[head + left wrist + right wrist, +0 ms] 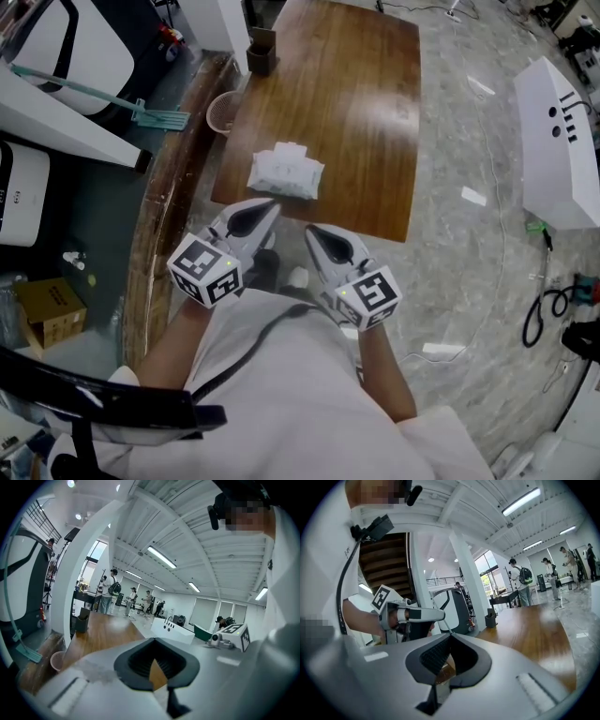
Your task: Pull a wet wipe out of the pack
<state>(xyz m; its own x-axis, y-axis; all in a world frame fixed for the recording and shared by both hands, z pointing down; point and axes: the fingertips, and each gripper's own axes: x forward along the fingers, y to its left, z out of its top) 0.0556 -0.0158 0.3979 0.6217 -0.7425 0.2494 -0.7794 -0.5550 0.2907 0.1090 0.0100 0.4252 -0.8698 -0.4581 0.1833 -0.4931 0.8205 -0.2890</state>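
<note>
Both grippers shut and empty, just short of the wipe pack

The left gripper (270, 206) has its jaws pressed together with nothing between them, and the right gripper (312, 231) is closed in the same way, tips meeting on air. The two are held side by side close to the person's body, pointing toward 12 o'clock in the head view. The pack of wet wipes (286, 173) lies flat on the wooden table (366, 112), close to its near edge. It is at about 12 o'clock from the left gripper's tips and 11 o'clock from the right's, near both but apart from them. A dark holder (262, 52) stands at the table's far end, at 12 o'clock from the pack. A pink cup (223, 112) sits at 10 o'clock from the pack, beside the table's left edge.
</note>
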